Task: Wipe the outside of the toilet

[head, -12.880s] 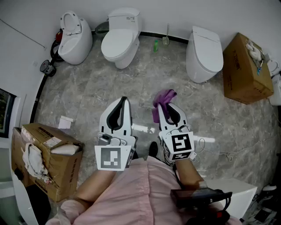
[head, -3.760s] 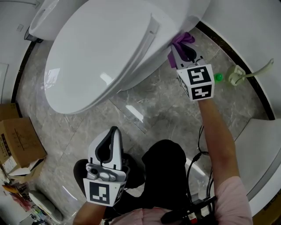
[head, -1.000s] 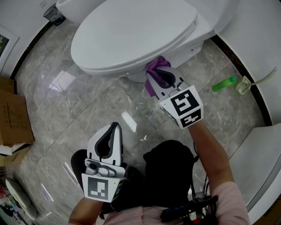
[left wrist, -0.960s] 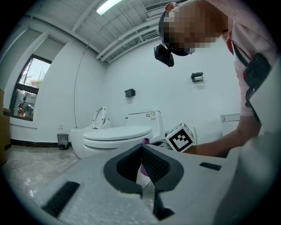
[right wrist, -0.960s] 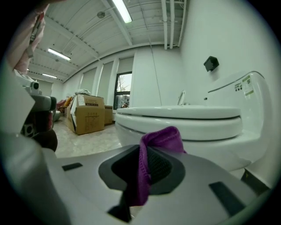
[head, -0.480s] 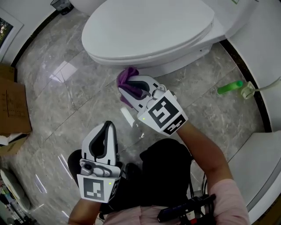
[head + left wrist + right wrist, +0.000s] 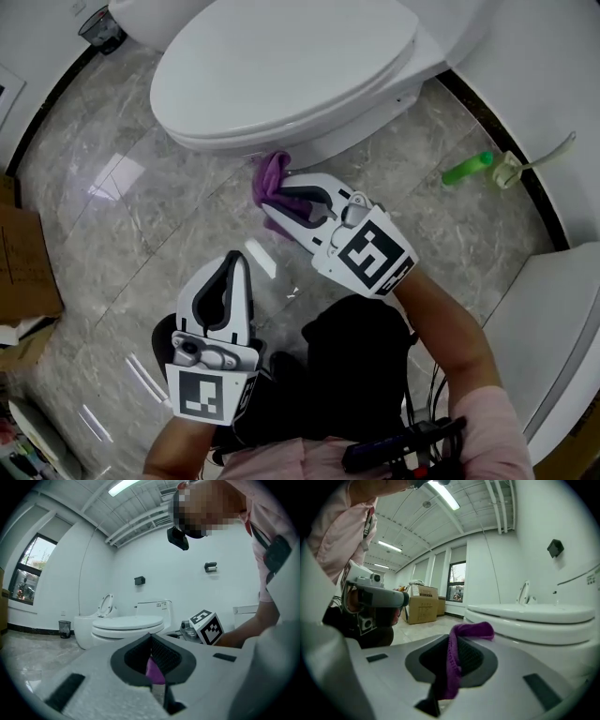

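Observation:
The white toilet [image 7: 281, 66] with its lid down fills the top of the head view. A purple cloth [image 7: 273, 175] hangs from my right gripper [image 7: 279, 199], which is shut on it just below the bowl's front edge, low over the floor. In the right gripper view the cloth [image 7: 452, 663] drapes over the closed jaws of my right gripper [image 7: 450, 641], with the toilet bowl [image 7: 534, 620] close on the right. My left gripper [image 7: 239, 258] is shut and empty, lower left, pointing at the cloth; it stays apart from the toilet [image 7: 126, 625].
A green bottle [image 7: 467, 170] and a toilet brush holder [image 7: 511, 169] lie by the right wall. Another white fixture [image 7: 553, 328] stands at the right edge and a cardboard box [image 7: 23, 262] at the left. The floor is glossy grey marble tile.
My right gripper has carried the purple cloth leftward along the bowl's underside toward the toilet's front. The left gripper has stayed low and shut.

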`<action>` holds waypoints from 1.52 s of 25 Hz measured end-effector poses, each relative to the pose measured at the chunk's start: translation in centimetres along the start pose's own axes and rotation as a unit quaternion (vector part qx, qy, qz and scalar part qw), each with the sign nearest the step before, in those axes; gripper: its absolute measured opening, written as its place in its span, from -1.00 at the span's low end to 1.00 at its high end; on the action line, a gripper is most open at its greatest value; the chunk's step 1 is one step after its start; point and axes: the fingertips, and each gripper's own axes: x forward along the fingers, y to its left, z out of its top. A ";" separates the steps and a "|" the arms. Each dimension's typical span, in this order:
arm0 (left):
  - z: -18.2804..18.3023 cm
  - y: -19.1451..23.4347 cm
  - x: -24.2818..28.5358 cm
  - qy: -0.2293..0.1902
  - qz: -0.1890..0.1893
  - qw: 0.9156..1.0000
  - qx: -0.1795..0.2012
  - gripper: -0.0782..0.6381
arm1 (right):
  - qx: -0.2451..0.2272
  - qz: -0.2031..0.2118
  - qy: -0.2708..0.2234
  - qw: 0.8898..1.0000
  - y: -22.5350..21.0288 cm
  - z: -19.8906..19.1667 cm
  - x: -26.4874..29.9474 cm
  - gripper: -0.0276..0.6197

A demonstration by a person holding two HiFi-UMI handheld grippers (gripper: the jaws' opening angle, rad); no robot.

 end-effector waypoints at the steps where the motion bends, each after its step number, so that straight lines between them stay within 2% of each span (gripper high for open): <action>1: 0.2 -0.7 0.5 -0.003 -0.017 1.000 -0.004 -0.76 | 0.000 -0.013 0.007 1.000 -0.4 -0.2 -1.1 -0.74; 6: 1.8 -3.5 2.8 0.003 -0.071 0.997 -0.008 -0.76 | 0.010 -0.101 0.056 0.993 -4.9 -1.6 -8.0 -0.74; 11: 2.6 -6.9 5.4 -0.005 -0.104 0.995 0.003 -0.76 | 0.032 -0.209 0.059 0.976 -10.7 -3.1 -16.1 -0.73; 15: 1.9 -8.6 7.9 -0.001 -0.105 0.994 0.004 -0.76 | 0.054 -0.284 0.072 0.955 -16.2 -7.2 -21.0 -0.73; 20: 0.3 -8.6 10.2 0.012 -0.081 0.997 0.006 -0.76 | 0.083 -0.351 0.081 0.929 -22.9 -12.6 -23.7 -0.73; 28: -2.1 -9.3 13.3 0.044 -0.046 0.998 0.016 -0.76 | 0.123 -0.398 0.081 0.905 -32.4 -19.8 -23.5 -0.73; 34: -4.0 -9.3 14.9 0.069 -0.020 0.997 0.026 -0.76 | 0.147 -0.408 0.077 0.898 -38.3 -24.0 -21.9 -0.73; 38: -4.9 -9.5 16.0 0.078 -0.016 0.997 0.023 -0.76 | 0.157 -0.404 0.070 0.899 -40.9 -25.7 -20.8 -0.73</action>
